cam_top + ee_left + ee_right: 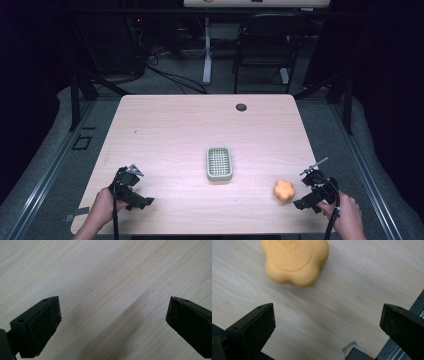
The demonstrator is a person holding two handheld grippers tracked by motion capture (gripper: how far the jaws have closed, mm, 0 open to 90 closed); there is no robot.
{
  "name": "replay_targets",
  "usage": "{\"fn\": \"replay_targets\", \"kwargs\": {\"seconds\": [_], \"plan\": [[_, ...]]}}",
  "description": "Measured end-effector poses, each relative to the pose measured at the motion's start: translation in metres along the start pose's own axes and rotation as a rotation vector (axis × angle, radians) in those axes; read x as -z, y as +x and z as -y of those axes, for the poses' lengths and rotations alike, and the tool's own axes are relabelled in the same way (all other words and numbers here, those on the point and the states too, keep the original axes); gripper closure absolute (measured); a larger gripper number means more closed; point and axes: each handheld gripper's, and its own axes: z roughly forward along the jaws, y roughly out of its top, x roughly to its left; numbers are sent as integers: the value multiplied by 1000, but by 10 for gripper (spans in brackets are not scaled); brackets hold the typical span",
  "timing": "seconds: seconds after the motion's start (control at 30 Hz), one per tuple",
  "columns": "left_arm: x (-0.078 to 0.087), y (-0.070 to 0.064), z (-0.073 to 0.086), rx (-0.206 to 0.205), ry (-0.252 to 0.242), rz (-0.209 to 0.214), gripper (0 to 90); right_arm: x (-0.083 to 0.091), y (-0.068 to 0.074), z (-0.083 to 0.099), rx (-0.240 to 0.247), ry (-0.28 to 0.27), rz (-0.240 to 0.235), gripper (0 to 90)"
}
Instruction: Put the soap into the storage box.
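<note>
An orange flower-shaped soap bar [284, 190] lies on the light wood table [200, 130] at the front right; the right gripper view shows it close up [294, 261] with raised lettering on top. A grey-green soap dish [219, 163] with a slotted white insert sits at the table's middle front. My right gripper [306, 204] is open, just right of the soap, its jaws wide apart with nothing between them [327, 327]. My left gripper [141, 202] rests open at the front left, over bare wood [113, 322].
A small dark round grommet [241, 107] sits in the table near its far edge. A black folding chair [265, 47] and a white desk leg [206, 50] stand beyond the table. The table's right edge shows under my right gripper.
</note>
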Motion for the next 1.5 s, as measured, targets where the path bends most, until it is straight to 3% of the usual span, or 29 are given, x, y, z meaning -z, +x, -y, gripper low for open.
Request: {"fn": "replay_targets", "kwargs": {"seconds": [0.47,0.53,0.57,0.87,0.9,1.0,1.03,1.1,1.17,1.2,1.4,1.43,1.5], "plan": [[1,1,1,5,-7,6,0,3,5,-5,19,-11,-5,0],[1,0,0,1,-6,7,0,2,7,-5,3,-33,-16,0],[1,0,0,1,-7,7,0,5,6,-7,29,-8,-3,0],[0,0,0,2,-5,7,0,7,11,-13,14,-41,-22,0],[0,0,-1,2,-6,7,0,7,12,-16,34,-27,-20,0],[0,-1,-1,1,-5,7,0,4,17,-17,8,-70,-32,0],[0,-1,-1,3,-4,8,0,7,16,-22,65,-23,-14,0],[0,-1,-1,1,-2,8,0,7,17,-24,73,-15,-14,0],[-1,-1,-1,1,-2,8,0,3,22,-28,70,-46,-15,0],[-1,-1,-1,-1,-1,8,0,5,21,-31,102,-15,-2,0],[-1,-1,-1,-3,0,6,0,-2,26,-40,94,-27,-8,0],[-1,-1,-2,-4,1,5,0,-1,25,-45,119,17,-3,0],[-1,-2,-2,-5,2,6,0,-4,25,-46,118,14,-3,0]]}}
